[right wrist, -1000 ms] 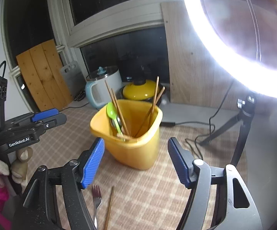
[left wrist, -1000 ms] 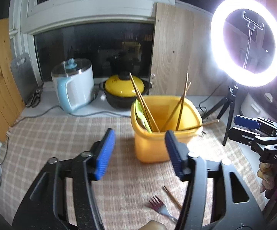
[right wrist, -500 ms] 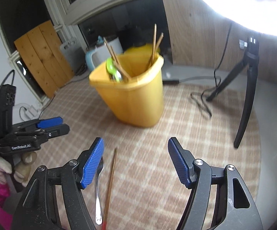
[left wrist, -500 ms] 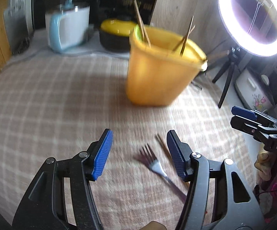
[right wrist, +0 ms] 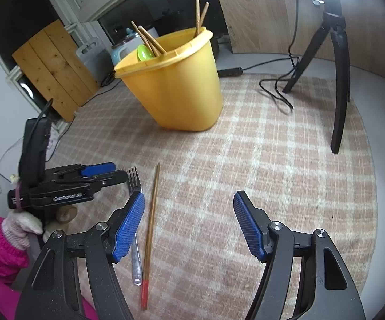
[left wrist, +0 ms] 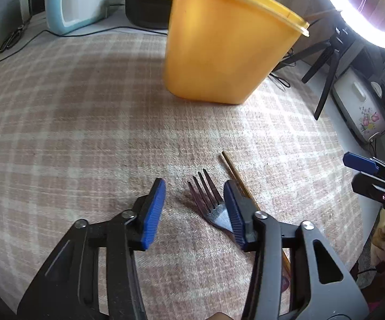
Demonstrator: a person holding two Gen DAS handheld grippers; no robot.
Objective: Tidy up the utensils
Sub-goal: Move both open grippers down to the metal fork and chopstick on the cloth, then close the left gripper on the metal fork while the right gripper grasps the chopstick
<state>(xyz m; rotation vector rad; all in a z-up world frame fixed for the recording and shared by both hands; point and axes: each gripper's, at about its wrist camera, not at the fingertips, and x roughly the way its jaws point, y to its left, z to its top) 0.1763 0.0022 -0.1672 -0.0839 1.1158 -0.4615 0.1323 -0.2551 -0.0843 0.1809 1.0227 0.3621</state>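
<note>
1. The checked cloth (left wrist: 85, 122) covers the table, giving the loose utensils a flat bed.
2. The yellow bucket (left wrist: 219, 48) stands at twelve o'clock, already holding chopsticks and a green spoon (right wrist: 145, 52), so it looks like the collecting place.
3. The right gripper (right wrist: 189, 224) hangs spread and empty, the single chopstick (right wrist: 152, 208) just inside its left pad.
4. The left gripper (left wrist: 193, 208) is closing around the fork (left wrist: 208, 200); its pads seemingly aren't pressing it yet, the handle being hidden.

A checked cloth (right wrist: 259, 160) carries a yellow bucket (right wrist: 176, 88), fork (left wrist: 208, 200) and chopstick (right wrist: 151, 213).
</note>
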